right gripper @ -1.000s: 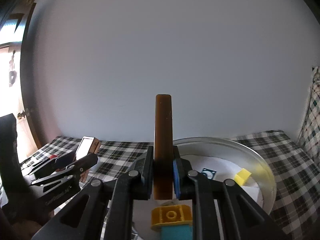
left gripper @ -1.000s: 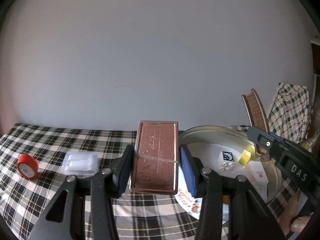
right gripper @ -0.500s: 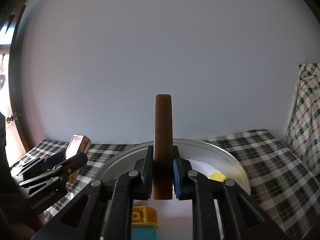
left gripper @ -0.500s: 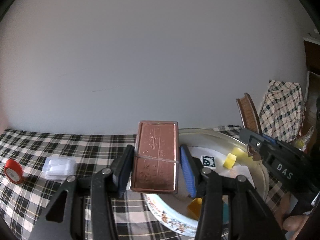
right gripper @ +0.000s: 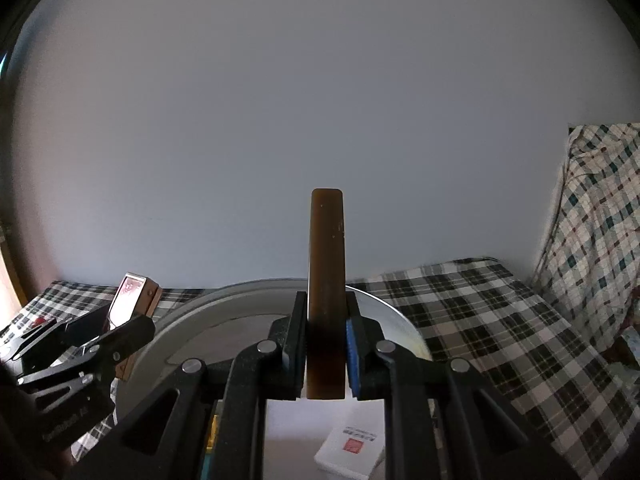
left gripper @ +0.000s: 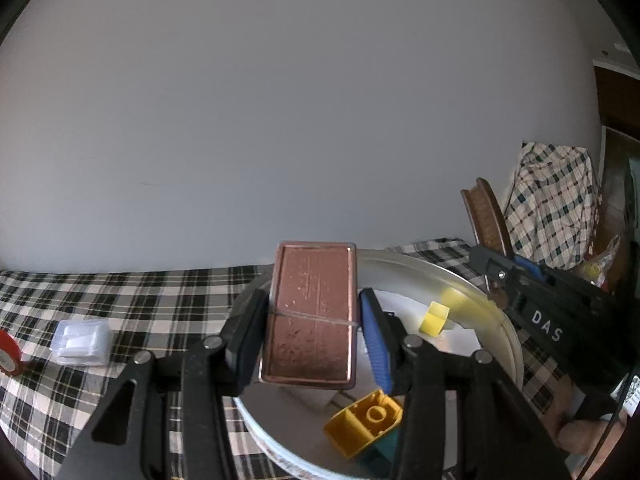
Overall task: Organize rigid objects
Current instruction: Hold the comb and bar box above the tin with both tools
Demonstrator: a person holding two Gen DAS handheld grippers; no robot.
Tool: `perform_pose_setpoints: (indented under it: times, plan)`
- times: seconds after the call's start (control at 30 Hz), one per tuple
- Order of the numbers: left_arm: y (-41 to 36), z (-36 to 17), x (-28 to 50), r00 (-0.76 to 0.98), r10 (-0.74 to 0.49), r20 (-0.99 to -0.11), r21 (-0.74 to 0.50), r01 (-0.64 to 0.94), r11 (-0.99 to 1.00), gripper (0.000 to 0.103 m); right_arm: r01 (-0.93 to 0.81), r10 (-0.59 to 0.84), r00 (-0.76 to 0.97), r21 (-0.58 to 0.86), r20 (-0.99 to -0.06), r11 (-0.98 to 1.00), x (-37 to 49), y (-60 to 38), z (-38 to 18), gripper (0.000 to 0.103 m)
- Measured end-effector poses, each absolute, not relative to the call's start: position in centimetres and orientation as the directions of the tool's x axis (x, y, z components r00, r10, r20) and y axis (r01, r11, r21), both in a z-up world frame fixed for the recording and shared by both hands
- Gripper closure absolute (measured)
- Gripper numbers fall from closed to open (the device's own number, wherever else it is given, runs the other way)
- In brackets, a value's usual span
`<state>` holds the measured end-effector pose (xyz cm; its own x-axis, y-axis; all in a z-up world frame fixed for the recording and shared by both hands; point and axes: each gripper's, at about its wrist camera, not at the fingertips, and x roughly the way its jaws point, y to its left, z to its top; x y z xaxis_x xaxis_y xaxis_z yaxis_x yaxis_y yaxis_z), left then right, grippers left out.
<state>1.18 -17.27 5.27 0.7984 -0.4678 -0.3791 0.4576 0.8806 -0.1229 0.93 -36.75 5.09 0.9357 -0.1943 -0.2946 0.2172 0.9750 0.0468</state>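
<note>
Hanging over the round tray (left gripper: 506,332), the copper tin (left gripper: 311,316) sits clamped in the left gripper (left gripper: 312,340).

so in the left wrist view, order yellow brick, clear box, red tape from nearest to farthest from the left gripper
1. yellow brick, just below-right of the left gripper, in the tray
2. clear box, left on the cloth
3. red tape, far left edge

A black-and-white checked cloth (left gripper: 152,308) covers my bench across the lower left of the frame. A plain pale wall (left gripper: 304,120) fills the upper half. At the right edge hangs a plaid fabric (right gripper: 600,216), with a brown wooden door (left gripper: 616,96) beside it.
</note>
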Motion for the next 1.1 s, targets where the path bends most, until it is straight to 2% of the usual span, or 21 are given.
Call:
perform_pose_setpoints:
  times: [0.27, 0.67, 1.1]
  plan:
    - [-19.2, 4.4, 2.3, 0.773, -0.45, -0.448, -0.117, 0.448, 0.887, 0.058, 0.288, -0.258, 0.896, 0.031, -0.361, 0.957, 1.9, -37.7, 4.4, 0.086]
    - [-20.3, 2.7, 3.7, 0.738, -0.404, -0.541, -0.091, 0.426, 0.9, 0.058, 0.303, -0.272, 0.834, -0.012, -0.481, 0.953, 3.3, -37.5, 2.7, 0.086]
    - [-20.8, 2.0, 4.4, 0.727, -0.379, -0.573, -0.069, 0.417, 0.906, 0.058, 0.298, -0.27, 0.808, -0.032, -0.523, 0.954, 4.2, -37.2, 1.4, 0.086]
